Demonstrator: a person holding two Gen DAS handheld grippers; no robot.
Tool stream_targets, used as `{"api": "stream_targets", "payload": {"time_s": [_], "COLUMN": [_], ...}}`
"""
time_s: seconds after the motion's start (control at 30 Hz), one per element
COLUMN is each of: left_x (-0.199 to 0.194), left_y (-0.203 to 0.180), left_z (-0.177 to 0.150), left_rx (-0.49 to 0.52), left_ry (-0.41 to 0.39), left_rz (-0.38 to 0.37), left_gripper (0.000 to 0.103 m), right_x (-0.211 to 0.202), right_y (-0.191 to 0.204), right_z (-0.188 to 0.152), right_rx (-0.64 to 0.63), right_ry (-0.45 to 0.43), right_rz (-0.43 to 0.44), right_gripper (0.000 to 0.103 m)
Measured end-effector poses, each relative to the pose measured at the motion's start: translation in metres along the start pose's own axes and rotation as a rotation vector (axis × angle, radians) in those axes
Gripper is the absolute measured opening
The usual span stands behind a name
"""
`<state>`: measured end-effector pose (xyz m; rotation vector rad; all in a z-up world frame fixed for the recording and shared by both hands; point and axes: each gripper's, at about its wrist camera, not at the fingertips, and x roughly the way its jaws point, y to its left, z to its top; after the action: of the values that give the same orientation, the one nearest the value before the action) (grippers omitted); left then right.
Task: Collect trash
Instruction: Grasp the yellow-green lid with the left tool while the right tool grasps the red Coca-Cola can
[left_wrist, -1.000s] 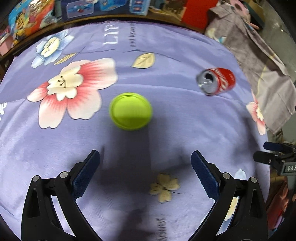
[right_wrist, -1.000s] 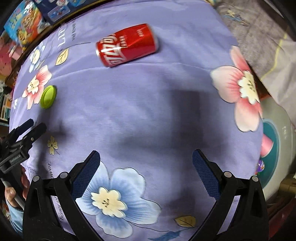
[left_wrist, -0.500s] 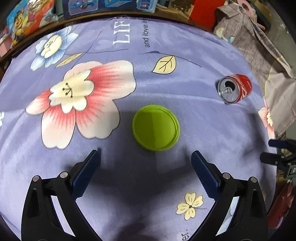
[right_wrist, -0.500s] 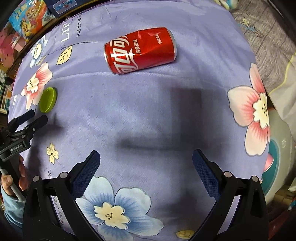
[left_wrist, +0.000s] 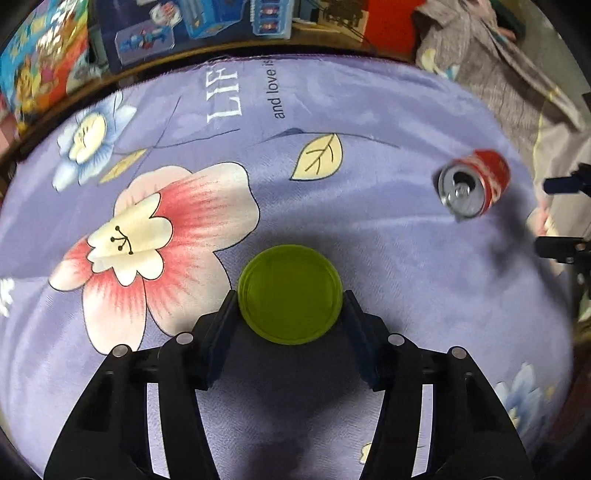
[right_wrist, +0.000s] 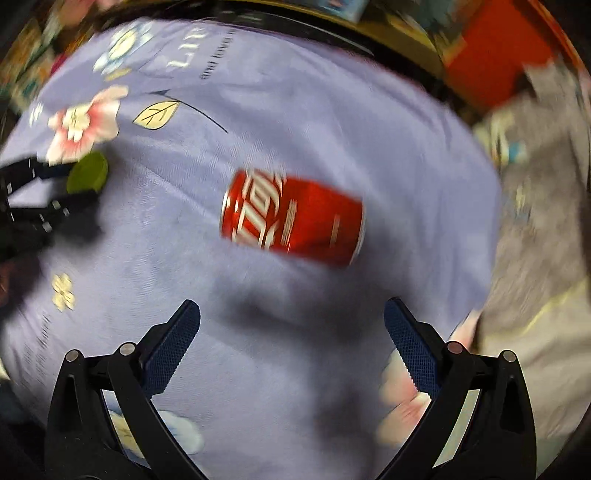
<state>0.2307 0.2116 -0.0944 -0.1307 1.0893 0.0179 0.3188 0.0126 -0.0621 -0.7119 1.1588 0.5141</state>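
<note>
On the purple flowered cloth (left_wrist: 369, 229), the red can (right_wrist: 291, 219) is seen lying on its side straight ahead of the wide-open right tongs (right_wrist: 291, 332), its long axis crosswise to them. The green lid (left_wrist: 290, 293) is pinched flat between the closed left tongs (left_wrist: 290, 314).

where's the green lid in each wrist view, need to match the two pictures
Left wrist: green lid sits low at centre, between the left gripper fingers, which are closed on its rim.
Right wrist: it shows small at the left edge, in the left gripper.
Shared landmark: the red can lying on the purple floral cloth.
</note>
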Motion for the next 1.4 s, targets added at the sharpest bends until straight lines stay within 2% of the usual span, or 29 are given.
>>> {"api": "stream_targets", "payload": {"time_s": [0.17,0.37,0.47,0.6,0.67,0.73,0.83,1.07,1.23,1.4], "left_x": [-0.002,-0.002,-0.003,-0.004,-0.003,-0.002,-0.002,-0.004,-0.015,-0.027], "left_y": [-0.001,0.000,0.000,-0.002,-0.002,-0.003,-0.006,-0.024,-0.051,-0.080], "left_z": [-0.002,0.000,0.000,-0.002,0.000,0.002,0.002,-0.003,-0.012,-0.024], "left_rx": [-0.005,-0.021,-0.026,-0.031,-0.035,-0.039,-0.045,-0.027,0.017,0.062], "left_ry": [0.012,0.029,0.034,0.039,0.042,0.044,0.044,0.042,0.036,0.028], "left_rz": [-0.022,-0.046,-0.050,-0.042,-0.039,-0.037,-0.045,-0.069,-0.085,-0.104], "left_gripper": [0.057,0.057,0.057,0.057,0.057,0.057,0.057,0.057,0.057,0.057], "right_x": [0.013,0.041,0.054,0.068,0.073,0.073,0.065,0.039,0.031,0.024], "right_y": [0.008,0.020,0.020,0.012,0.007,0.003,-0.005,-0.025,-0.043,-0.029], "right_z": [0.026,0.039,0.042,0.047,0.048,0.044,0.035,-0.010,-0.050,-0.087], "right_rx": [-0.222,-0.439,-0.500,-0.484,-0.458,-0.407,-0.298,0.061,0.262,0.314], "right_ry": [0.007,0.070,0.095,0.109,0.117,0.115,0.089,0.022,-0.006,0.017], "right_rz": [-0.082,-0.100,-0.107,-0.061,-0.036,-0.005,0.015,0.189,0.278,0.306], "right_gripper": [0.096,0.096,0.096,0.095,0.081,0.071,0.067,0.061,0.058,0.058]}}
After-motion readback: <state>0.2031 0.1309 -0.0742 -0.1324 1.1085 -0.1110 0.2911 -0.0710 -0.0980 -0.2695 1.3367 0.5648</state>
